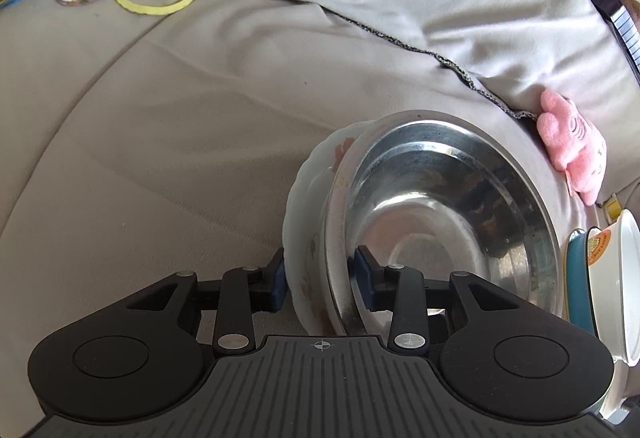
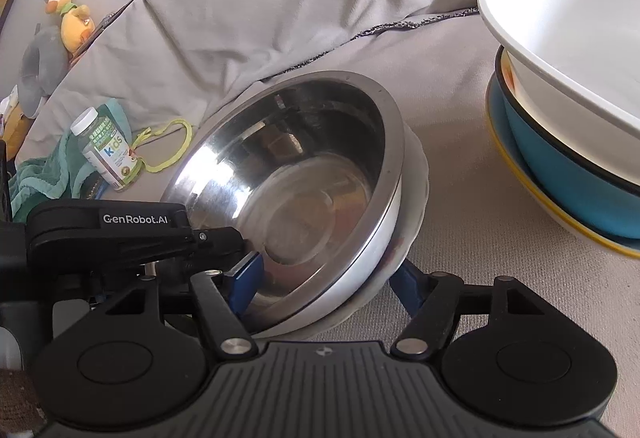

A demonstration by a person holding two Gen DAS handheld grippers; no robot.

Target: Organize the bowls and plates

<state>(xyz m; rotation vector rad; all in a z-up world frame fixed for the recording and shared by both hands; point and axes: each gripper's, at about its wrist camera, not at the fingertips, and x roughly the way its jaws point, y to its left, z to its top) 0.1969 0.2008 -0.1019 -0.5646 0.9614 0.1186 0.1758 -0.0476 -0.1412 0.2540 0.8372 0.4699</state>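
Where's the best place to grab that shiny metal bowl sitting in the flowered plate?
By its near rim, coming from the front edge. The steel bowl is wide and smooth, so only the thin lip fits between fingers. Both the left hand-held gripper and right hand-held gripper straddle bowl and floral plate there together.

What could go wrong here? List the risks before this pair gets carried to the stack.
1. The steel bowl sits loose in the floral plate, both tilted; it may slide out.
2. The left gripper and right gripper pinch the same near rim, so uneven pulling could twist it free.
3. The stack's white bowl already leans; contact could topple it.
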